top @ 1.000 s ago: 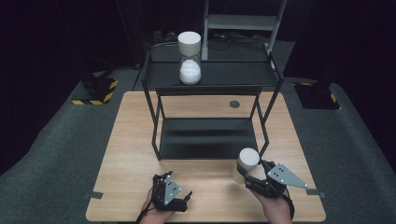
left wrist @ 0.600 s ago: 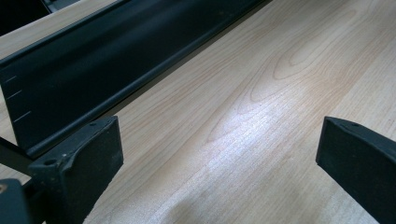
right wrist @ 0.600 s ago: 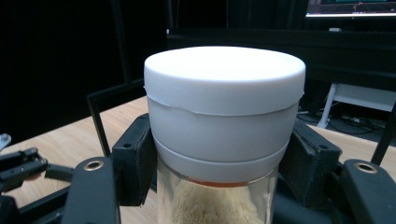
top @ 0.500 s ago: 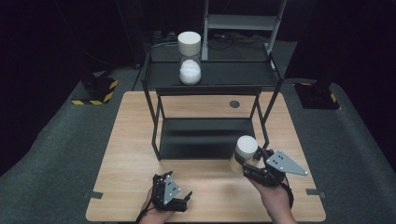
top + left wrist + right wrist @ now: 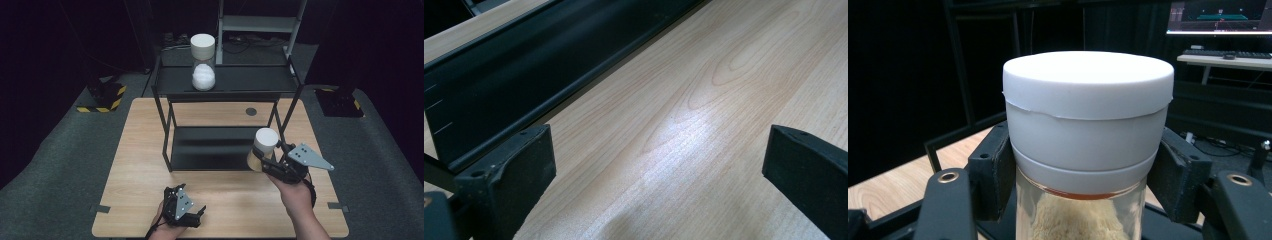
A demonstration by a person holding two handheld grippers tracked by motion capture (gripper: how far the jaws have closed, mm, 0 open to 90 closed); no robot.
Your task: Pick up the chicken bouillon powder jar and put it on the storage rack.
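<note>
Dark room, grey carpet, light wood desk (image 5: 140, 165) with a black two-level metal rack (image 5: 227, 85) standing on its far half. On the rack's top shelf sits a glass jar with white lid (image 5: 203, 67), white fluffy contents inside, upright, left of centre.

Right tool (image 5: 263, 161) is clamped on a second jar (image 5: 263, 147), also white-lidded; the right gripper view shows both black pads pressed against the jar (image 5: 1087, 130) just under the lid band, on the glass neck, yellowish powder below. Jar is lifted off the desk, tilted slightly, held in front of the rack's right front leg, near the lower shelf's right end. Gripping below the lid likely keeps the lid's rim as a stop so the jar can't slip down through the pads. Person's right hand (image 5: 295, 195) comes in from the bottom edge.

Left tool (image 5: 181, 210) rests low at the near desk edge, well apart from both jars. Its jaws stand apart with nothing between them; the left gripper view has bare wood and the rack's lower black shelf (image 5: 524, 75) edge ahead. Looks parked, out of the way.

Judgement: the carried jar is probably headed onto the rack, likely the top shelf beside the first jar. Needs to clear the top rail; right front post is close, collision risk there.
</note>
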